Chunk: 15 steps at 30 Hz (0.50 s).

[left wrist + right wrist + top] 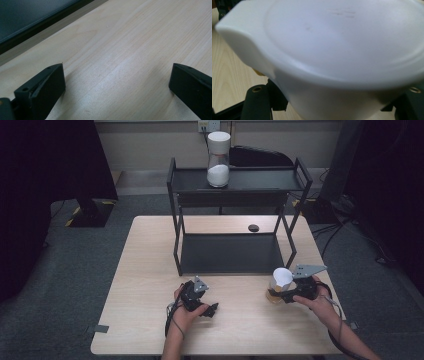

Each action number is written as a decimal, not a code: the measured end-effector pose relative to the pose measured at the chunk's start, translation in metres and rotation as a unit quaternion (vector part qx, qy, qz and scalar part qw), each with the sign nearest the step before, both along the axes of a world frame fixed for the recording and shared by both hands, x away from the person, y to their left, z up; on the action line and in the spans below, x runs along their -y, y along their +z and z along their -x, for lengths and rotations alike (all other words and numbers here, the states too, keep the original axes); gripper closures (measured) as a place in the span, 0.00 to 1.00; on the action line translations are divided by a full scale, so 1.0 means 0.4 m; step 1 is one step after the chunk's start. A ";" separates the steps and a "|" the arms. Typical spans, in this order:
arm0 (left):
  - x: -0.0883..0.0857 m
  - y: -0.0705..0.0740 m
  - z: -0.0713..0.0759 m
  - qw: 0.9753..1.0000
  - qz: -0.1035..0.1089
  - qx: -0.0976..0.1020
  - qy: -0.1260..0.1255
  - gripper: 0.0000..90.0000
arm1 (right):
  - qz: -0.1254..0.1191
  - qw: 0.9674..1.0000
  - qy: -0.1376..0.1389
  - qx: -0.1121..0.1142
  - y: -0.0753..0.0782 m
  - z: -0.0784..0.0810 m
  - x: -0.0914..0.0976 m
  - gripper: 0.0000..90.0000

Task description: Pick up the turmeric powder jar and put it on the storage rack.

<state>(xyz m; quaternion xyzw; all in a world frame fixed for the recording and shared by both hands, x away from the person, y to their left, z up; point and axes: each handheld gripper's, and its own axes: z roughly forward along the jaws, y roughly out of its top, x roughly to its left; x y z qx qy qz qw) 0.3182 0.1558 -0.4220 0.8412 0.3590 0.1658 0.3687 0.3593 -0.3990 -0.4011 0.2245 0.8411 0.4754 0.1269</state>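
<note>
A jar (276, 287) with a white lid (283, 276) and yellowish contents stands on the wooden table (145, 280) at the front right. My right gripper (280, 294) is shut on it from the right. In the right gripper view the jar's white lid (342, 42) looms close, and the black jaws of my right gripper (335, 91) flank the jar body below it. My left gripper (212, 309) rests low at the front middle. Its jaws stand wide apart in the left gripper view, where the left gripper (117, 66) has only bare wood between them.
A black two-tier shelf (176, 220) stands across the table's far half. On its top tier is a second jar (218, 160) with a white lid and white powder. A small black disc (253, 227) lies behind the shelf's lower tier (22, 17).
</note>
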 end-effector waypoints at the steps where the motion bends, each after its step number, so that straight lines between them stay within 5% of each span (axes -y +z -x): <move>1: 0.000 0.000 0.000 1.000 0.000 0.000 0.000 0.00 | 0.000 1.000 0.000 0.000 0.001 0.000 -0.001 0.33; 15: 0.000 0.000 0.000 1.000 0.000 0.000 0.000 0.00 | 0.010 1.000 0.001 -0.009 0.025 -0.027 -0.022 0.34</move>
